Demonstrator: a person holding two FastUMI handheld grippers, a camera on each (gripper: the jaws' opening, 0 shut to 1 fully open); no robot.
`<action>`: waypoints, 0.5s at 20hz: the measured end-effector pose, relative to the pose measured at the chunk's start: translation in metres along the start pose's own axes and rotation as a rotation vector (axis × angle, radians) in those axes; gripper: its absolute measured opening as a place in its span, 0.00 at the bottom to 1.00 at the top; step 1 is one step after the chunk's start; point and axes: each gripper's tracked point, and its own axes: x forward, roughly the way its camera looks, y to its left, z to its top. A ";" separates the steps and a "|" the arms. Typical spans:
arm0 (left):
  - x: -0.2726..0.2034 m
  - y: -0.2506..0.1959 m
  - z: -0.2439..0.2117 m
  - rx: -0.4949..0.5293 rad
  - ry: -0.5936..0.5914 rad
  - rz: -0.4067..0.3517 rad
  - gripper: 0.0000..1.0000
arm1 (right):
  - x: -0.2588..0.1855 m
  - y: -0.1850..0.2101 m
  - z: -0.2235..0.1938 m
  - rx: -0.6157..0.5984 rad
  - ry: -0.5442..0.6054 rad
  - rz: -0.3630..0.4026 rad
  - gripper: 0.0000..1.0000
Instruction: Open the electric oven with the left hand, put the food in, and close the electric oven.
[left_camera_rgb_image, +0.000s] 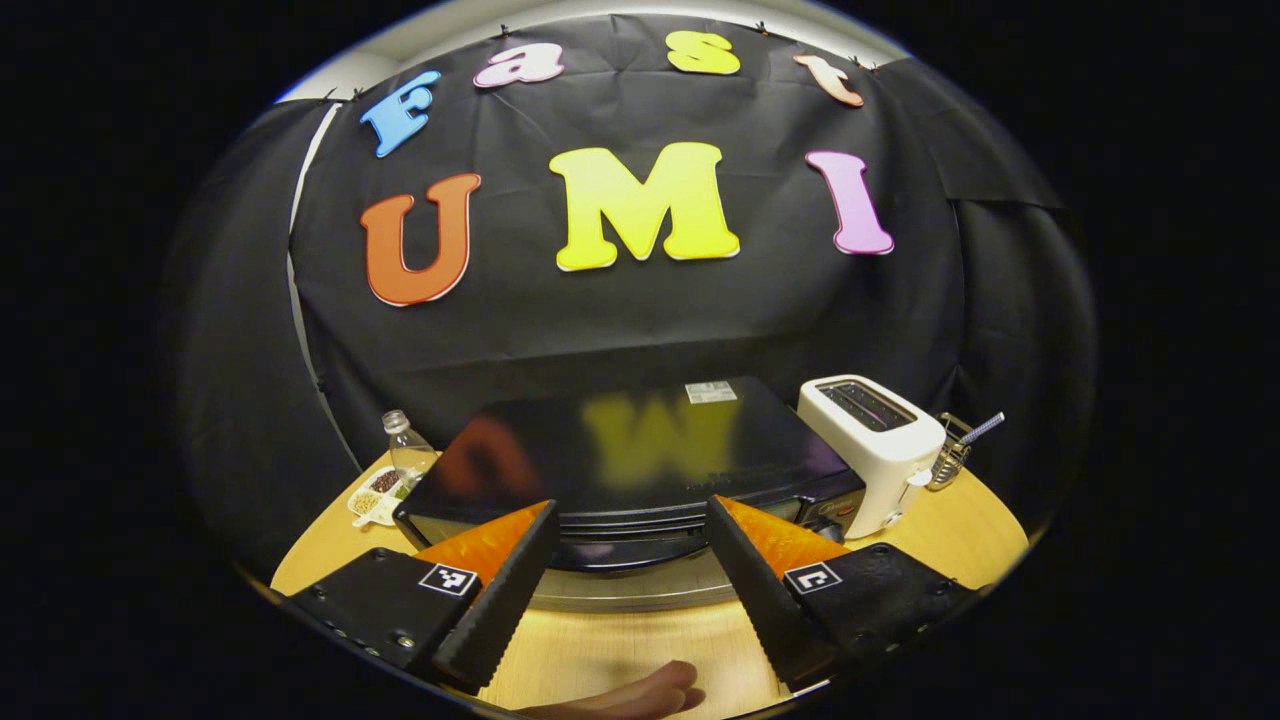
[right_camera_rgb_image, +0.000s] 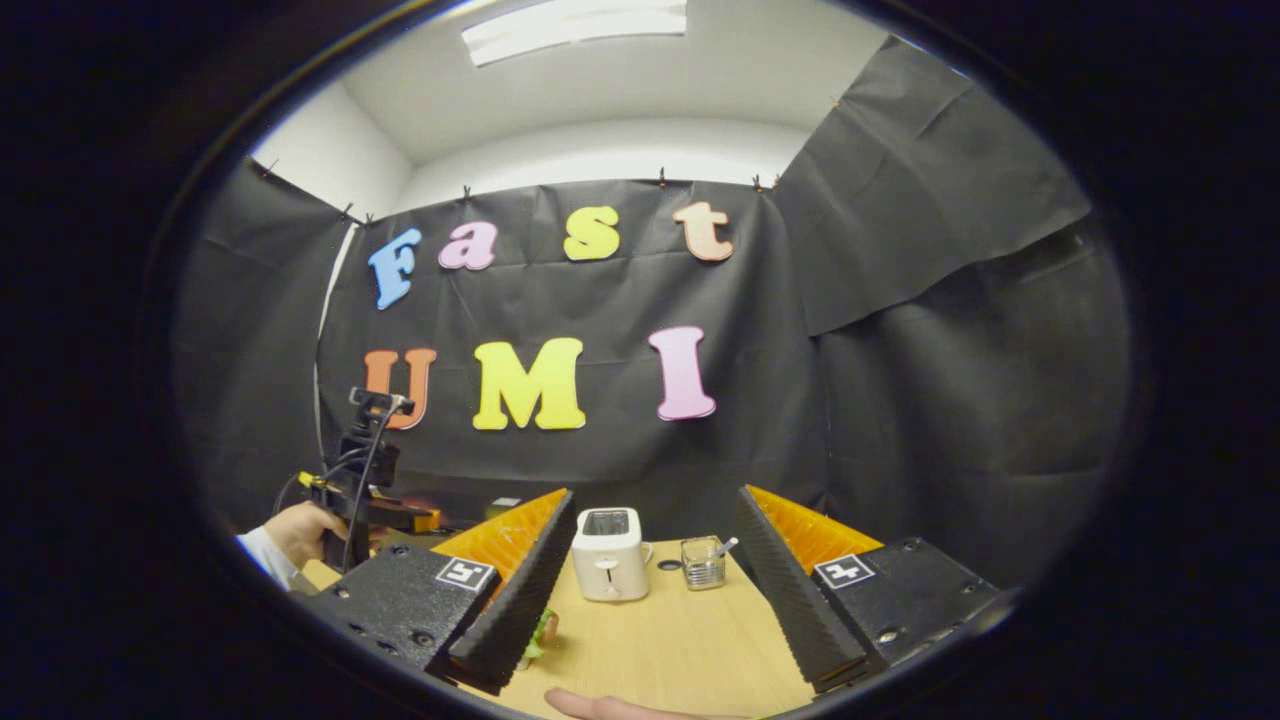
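Jaws of my left gripper (left_camera_rgb_image: 630, 590) gaping wide, gripping nothing, electric oven (left_camera_rgb_image: 620, 470) sitting at twelve o'clock, door front hiding behind my fingers (left_camera_rgb_image: 500, 600).

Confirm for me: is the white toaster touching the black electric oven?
Cannot tell. In the left gripper view the toaster stands hard against the oven's right end, overlapping it, and no gap or contact line shows plainly.

Your right gripper (right_camera_rgb_image: 650, 580) hangs over the wooden table (right_camera_rgb_image: 680, 640) with its jaws spread wide and empty.
Straight ahead between your jaws stands the white toaster (right_camera_rgb_image: 608, 553), with a small glass jar (right_camera_rgb_image: 703, 562) just to its right. A bit of food (right_camera_rgb_image: 541, 630) peeks out beside your left finger. Far to the left, a hand (right_camera_rgb_image: 300, 530) holds the other gripper (right_camera_rgb_image: 365, 480).
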 end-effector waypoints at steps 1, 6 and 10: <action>0.004 0.000 -0.008 -0.011 0.032 0.005 0.96 | 0.000 -0.004 -0.001 -0.003 -0.001 -0.006 1.00; 0.009 0.003 -0.004 -0.046 0.038 -0.006 0.99 | -0.007 -0.009 -0.001 -0.002 -0.008 -0.020 1.00; 0.009 0.012 -0.011 -0.086 0.054 0.004 0.99 | -0.017 -0.005 0.000 -0.008 0.012 -0.013 0.92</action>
